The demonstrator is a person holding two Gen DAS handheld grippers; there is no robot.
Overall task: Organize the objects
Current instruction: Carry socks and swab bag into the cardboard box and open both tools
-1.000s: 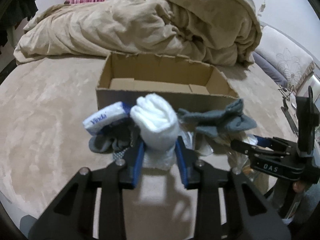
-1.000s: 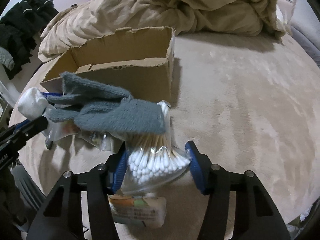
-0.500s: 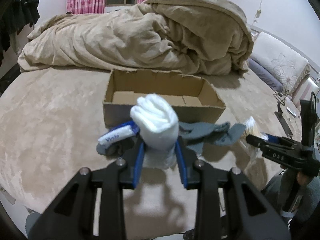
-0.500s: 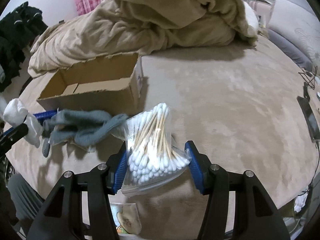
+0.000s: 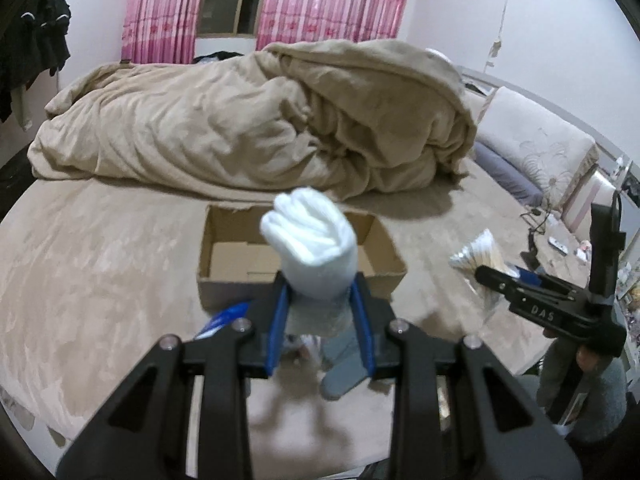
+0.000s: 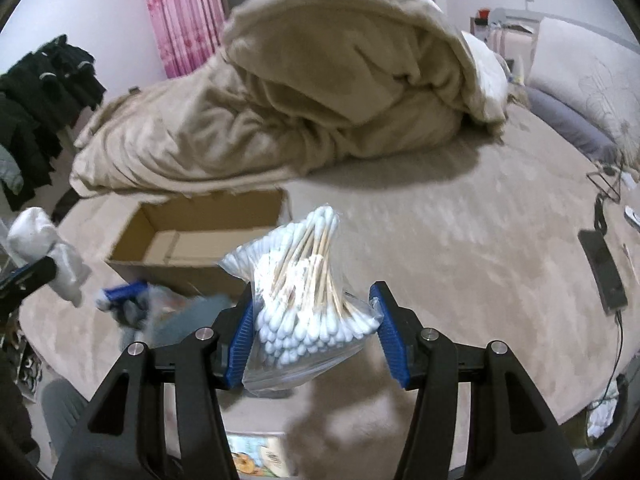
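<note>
My left gripper is shut on a rolled white sock and holds it up in the air in front of an open, empty cardboard box on the beige bed. My right gripper is shut on a clear bag of cotton swabs, also raised above the bed, right of the box. The right gripper shows at the right of the left wrist view with the swab bag. The white sock shows at the left edge of the right wrist view.
A grey sock, a blue tissue pack and small packets lie on the bed in front of the box. A heaped beige duvet fills the back. A phone lies at the right. A snack packet lies near.
Both grippers have risen and drawn back from the pile with their loads. The grey sock slid off the swab bag and stays on the bed. The box now looks farther and lower.
</note>
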